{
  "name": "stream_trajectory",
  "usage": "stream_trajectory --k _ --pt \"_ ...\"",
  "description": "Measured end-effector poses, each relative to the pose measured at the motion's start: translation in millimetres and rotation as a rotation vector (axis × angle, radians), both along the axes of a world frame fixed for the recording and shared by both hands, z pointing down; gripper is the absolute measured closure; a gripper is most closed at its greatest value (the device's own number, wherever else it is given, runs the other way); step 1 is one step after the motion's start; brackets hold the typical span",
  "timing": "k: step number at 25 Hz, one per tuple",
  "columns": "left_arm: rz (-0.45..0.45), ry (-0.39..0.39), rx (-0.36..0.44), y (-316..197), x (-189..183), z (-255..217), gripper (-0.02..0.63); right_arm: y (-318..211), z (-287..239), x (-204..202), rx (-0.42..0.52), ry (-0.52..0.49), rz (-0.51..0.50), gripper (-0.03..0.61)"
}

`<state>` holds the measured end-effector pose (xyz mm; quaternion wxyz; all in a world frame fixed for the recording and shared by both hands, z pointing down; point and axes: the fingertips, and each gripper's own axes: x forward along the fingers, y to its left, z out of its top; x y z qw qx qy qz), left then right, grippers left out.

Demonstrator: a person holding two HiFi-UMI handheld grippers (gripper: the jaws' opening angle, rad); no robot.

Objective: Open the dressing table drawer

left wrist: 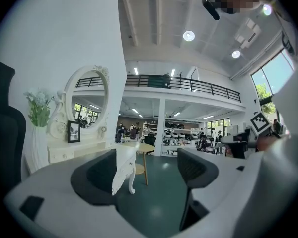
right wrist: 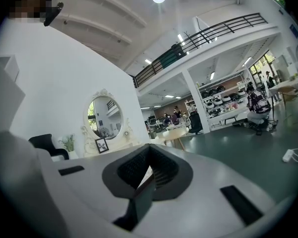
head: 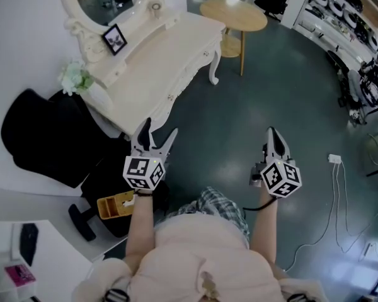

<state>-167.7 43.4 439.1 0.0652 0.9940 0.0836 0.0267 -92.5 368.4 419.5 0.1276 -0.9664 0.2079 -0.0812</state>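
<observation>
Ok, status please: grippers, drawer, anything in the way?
Left gripper open, empty, near the dressing table. Right gripper shut. Drawer closed, untouched. No obstacle seen.

The head camera looks steeply down from above the person onto the floor (head: 239,106), with the dressing desk (head: 170,55) fairly near at upper left. Each tongs camera rides behind its own jaws and faces level across the room: the left tongs (head: 160,128) close by the desk's corner, the right tongs (head: 273,134) farther back. All three views share the oval mirror (right wrist: 105,117) and round wooden table (left wrist: 145,148).
</observation>
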Motion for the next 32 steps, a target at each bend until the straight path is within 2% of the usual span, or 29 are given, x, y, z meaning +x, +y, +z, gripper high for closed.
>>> stream_trajectory --k 9,14,18,20,25,32 --pt "0.014 0.003 0.002 -2 43 1 0.245 -5 8 36 0.014 -0.015 0.009 0.561" --pt "-0.020 -0.013 0.006 -18 74 8 0.244 -23 12 83 0.045 -0.028 -0.021 0.561" --pt "-0.042 -0.008 0.017 -30 116 9 0.244 -37 15 134 0.053 -0.021 -0.040 0.561" --pt "-0.076 -0.002 0.023 -43 141 15 0.245 -52 18 171 0.053 -0.009 -0.069 0.561" --pt "-0.237 0.001 0.039 -88 227 25 0.244 -112 13 304 0.072 0.022 -0.201 0.562" --pt "-0.454 -0.028 0.035 -150 327 12 0.244 -224 -6 452 0.044 0.011 -0.435 0.561"
